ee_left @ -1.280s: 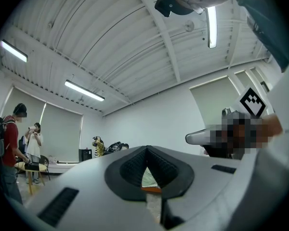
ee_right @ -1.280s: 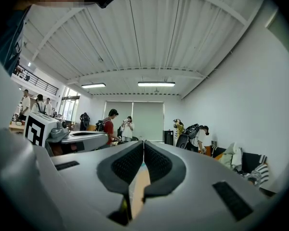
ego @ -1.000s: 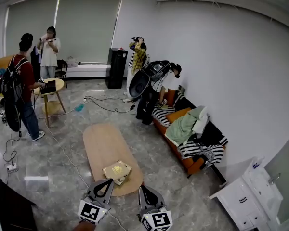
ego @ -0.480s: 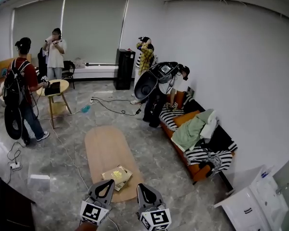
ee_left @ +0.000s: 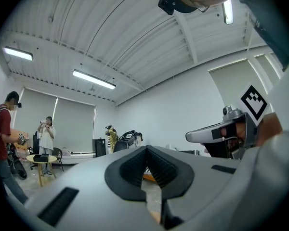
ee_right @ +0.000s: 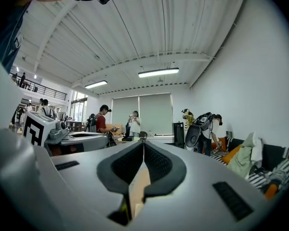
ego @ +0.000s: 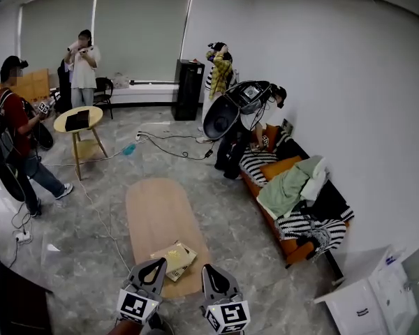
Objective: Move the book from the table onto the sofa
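Left tongs (ego: 152,265) and right tongs (ego: 211,271) are both pinched fully closed, nothing in either. We hold them low and level, side by side, noses toward the book (ego: 173,259), probably lining up a two-sided pickup. The book lies flat and skewed on the near end of the counter (ego: 156,211), just ahead of the tips and nearer the left tongs, not touched yet. The sofa (ego: 264,218) sits well off ahead-right of the right tongs, with a green cloth (ego: 285,187) heaped on it, so free seat looks tight. We must open the tongs before any grab.
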A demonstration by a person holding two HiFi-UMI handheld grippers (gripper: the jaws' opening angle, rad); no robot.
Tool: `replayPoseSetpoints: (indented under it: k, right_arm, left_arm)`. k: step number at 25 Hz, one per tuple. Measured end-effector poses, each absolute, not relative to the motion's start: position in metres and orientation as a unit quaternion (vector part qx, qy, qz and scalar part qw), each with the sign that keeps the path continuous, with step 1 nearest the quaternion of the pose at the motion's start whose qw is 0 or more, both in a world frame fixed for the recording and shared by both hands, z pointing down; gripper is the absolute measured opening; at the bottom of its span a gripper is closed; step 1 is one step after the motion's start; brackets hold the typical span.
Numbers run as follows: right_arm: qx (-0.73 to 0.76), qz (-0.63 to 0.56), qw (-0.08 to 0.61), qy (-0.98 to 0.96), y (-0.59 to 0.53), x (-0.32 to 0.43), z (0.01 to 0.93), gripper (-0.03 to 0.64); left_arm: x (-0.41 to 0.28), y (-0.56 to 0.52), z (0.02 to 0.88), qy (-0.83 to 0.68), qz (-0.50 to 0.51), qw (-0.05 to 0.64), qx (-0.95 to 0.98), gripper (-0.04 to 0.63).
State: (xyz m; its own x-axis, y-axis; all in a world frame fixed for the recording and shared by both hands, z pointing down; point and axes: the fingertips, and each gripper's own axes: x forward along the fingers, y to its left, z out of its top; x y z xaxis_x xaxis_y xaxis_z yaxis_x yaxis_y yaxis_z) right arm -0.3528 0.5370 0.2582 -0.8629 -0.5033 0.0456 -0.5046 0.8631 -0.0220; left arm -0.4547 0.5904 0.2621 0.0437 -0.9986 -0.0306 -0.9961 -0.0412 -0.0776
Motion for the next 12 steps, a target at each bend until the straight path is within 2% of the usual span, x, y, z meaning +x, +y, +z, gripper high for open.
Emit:
replayPoseSetpoints:
  k: [12]
  right_arm:
    - [0.279,0.018,0.051,-0.959,0.454,-0.449,0.285,0.015]
  left_arm:
    - [-0.549,0.503,0.29,0.683,0.0,0.008,-0.73,-0.012]
